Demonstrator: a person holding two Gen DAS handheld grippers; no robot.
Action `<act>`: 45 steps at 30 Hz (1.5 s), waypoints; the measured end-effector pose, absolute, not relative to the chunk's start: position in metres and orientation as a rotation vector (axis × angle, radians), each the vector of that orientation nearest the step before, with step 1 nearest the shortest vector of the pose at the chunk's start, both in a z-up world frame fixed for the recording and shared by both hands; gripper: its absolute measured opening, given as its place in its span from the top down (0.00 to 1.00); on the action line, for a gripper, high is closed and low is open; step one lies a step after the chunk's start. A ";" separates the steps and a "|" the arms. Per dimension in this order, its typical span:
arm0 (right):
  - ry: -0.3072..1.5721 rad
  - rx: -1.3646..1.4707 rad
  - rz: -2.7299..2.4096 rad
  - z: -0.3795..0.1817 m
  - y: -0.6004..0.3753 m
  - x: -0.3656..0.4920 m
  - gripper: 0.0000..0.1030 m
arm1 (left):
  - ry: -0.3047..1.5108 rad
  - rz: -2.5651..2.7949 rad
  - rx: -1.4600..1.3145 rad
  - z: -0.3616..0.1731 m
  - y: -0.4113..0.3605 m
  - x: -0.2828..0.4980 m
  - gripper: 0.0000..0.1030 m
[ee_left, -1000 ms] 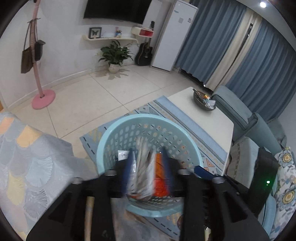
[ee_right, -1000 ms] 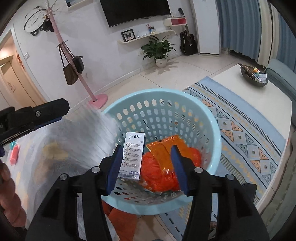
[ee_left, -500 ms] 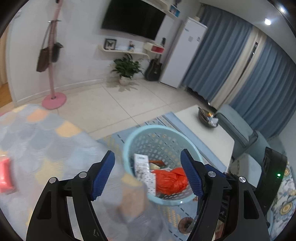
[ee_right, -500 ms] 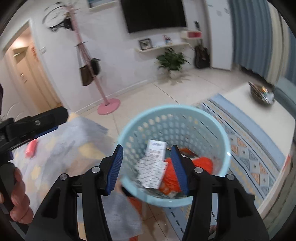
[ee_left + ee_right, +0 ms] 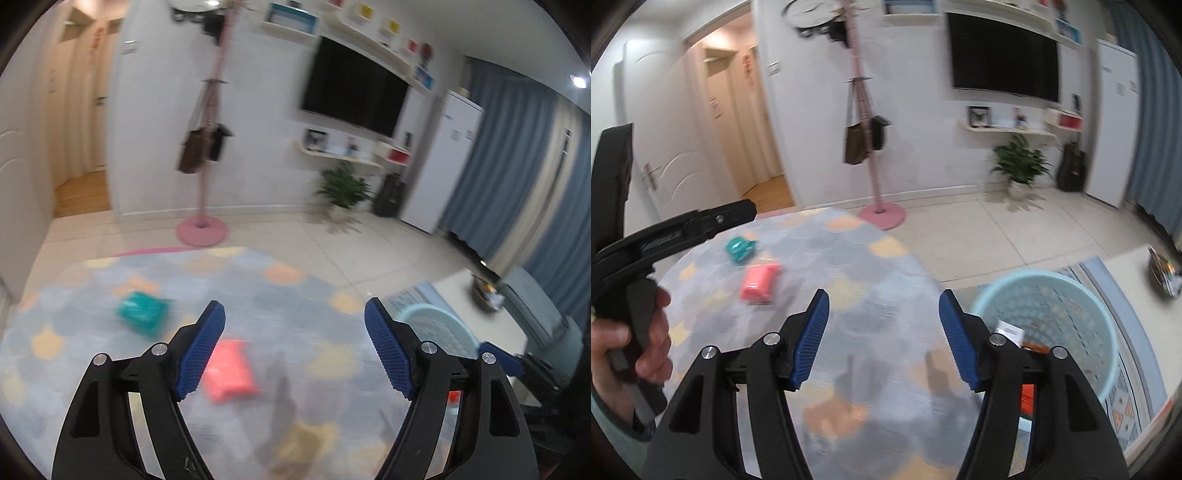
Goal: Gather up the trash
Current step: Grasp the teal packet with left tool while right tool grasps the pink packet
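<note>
- Left gripper (image 5: 294, 314) and right gripper (image 5: 884, 302) are held wide apart, nothing grasped.
- Pink packet (image 5: 760, 283) and teal packet (image 5: 740, 249) are seen on the surface (image 5: 871, 280).
- Basket (image 5: 1082, 295) is placed beside it.

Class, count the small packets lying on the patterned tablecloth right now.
2: a pink packet nearer the grippers and a teal packet just beyond it. The grippers may hide others.
</note>
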State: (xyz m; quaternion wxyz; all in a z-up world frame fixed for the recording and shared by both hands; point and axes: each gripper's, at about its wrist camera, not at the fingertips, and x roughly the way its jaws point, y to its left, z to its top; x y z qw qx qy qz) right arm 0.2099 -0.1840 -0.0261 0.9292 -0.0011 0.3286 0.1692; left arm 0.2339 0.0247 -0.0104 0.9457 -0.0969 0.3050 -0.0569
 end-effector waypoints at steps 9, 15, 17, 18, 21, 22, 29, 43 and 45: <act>0.840 -0.070 0.527 -0.041 -0.096 0.237 0.29 | 0.719 0.046 -0.176 -0.043 0.116 0.256 0.20; 0.947 -0.066 0.576 -0.066 -0.056 0.257 0.29 | 0.790 0.036 -0.200 -0.074 0.135 0.279 0.20; 0.963 -0.064 0.576 -0.072 -0.049 0.261 0.29 | 0.801 0.028 -0.210 -0.081 0.135 0.285 0.20; 0.969 -0.067 0.574 -0.074 -0.045 0.262 0.29 | 0.798 0.024 -0.209 -0.082 0.135 0.287 0.20; 0.984 -0.081 0.571 -0.081 -0.036 0.264 0.29 | 0.794 0.040 -0.203 -0.086 0.135 0.293 0.26; 0.989 -0.084 0.570 -0.084 -0.033 0.265 0.29 | 0.796 0.050 -0.201 -0.088 0.134 0.294 0.31; 0.991 -0.073 0.544 -0.096 -0.019 0.279 0.29 | 0.792 0.054 -0.247 -0.088 0.142 0.290 0.53; 0.880 -0.162 0.504 -0.097 0.006 0.272 0.66 | 0.689 0.057 -0.281 -0.078 0.145 0.271 0.53; 0.857 -0.143 0.504 -0.089 -0.005 0.266 0.66 | 0.688 0.042 -0.260 -0.074 0.135 0.270 0.54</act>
